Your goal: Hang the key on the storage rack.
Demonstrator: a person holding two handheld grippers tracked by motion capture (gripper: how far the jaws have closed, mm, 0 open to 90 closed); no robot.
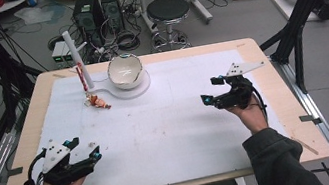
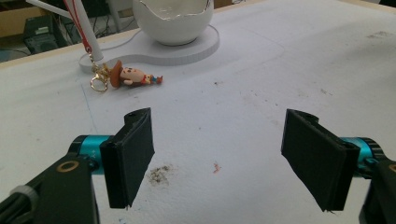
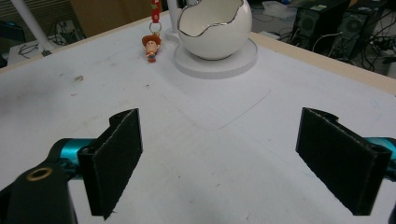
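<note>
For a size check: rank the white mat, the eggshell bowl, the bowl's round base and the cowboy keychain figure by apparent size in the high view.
1. white mat
2. round base
3. eggshell bowl, close to the base in width
4. cowboy keychain figure

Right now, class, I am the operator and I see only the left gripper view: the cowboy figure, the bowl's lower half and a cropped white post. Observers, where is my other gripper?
Observer: The right gripper is held over the right side of the table, jaws open, nothing between them.
Operator: How does the post end?
Observer: The white post rises higher than the eggshell bowl and has a short side arm near its top.
Operator: Anything in the bowl?
Observer: From the high view it looks empty, with just a glint inside.
</note>
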